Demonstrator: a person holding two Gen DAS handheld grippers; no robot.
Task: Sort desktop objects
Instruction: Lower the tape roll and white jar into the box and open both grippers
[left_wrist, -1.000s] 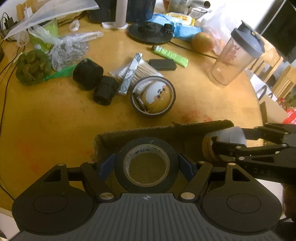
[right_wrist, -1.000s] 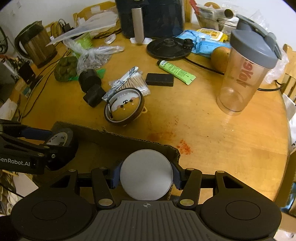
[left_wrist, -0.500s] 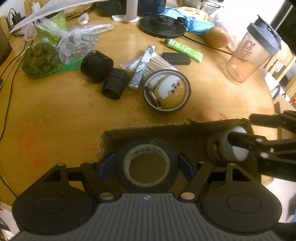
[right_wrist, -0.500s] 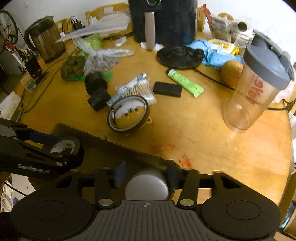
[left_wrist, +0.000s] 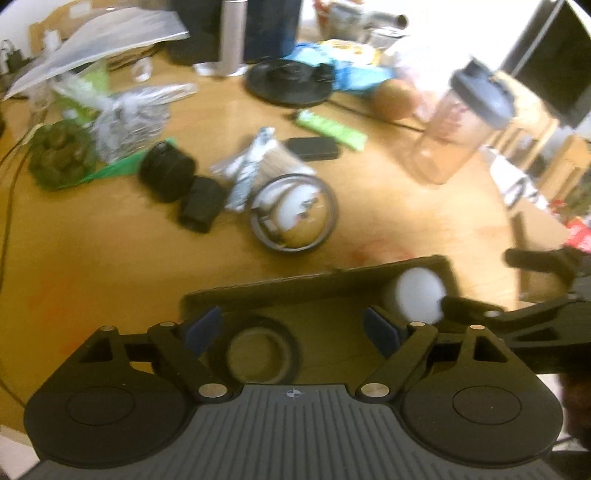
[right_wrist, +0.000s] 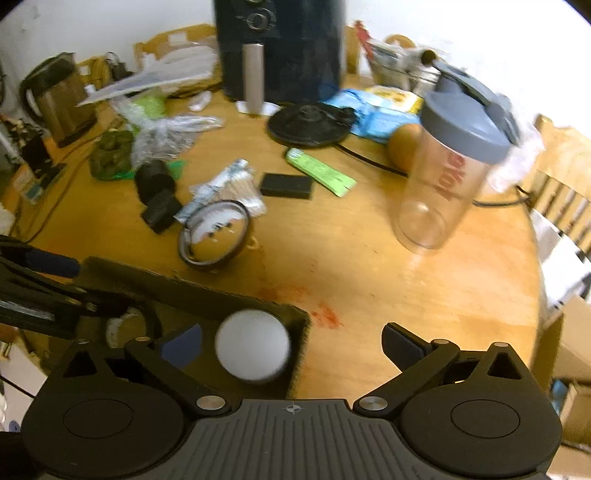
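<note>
Round wooden bench (right_wrist: 369, 266), cluttered. Cardboard box (left_wrist: 314, 284) at its near edge. Left tongs (left_wrist: 291, 328), jaws just widened, stand apart over the black tape roll (left_wrist: 258, 354) lying in the box. Right tongs (right_wrist: 291, 343), jaws just widened, stand apart; white-capped cylinder (right_wrist: 253, 345) lies free at the box's right end.

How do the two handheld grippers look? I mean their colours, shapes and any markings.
Both look like the same model. The left gripper has a grey ribbed body with a small crosshair mark, two round black housings, black linkage arms with silver pins, and blue pads on its fingers. The right gripper has the same build; one pad looks blue, the other dark. No cables or sleeves are visible.
</note>
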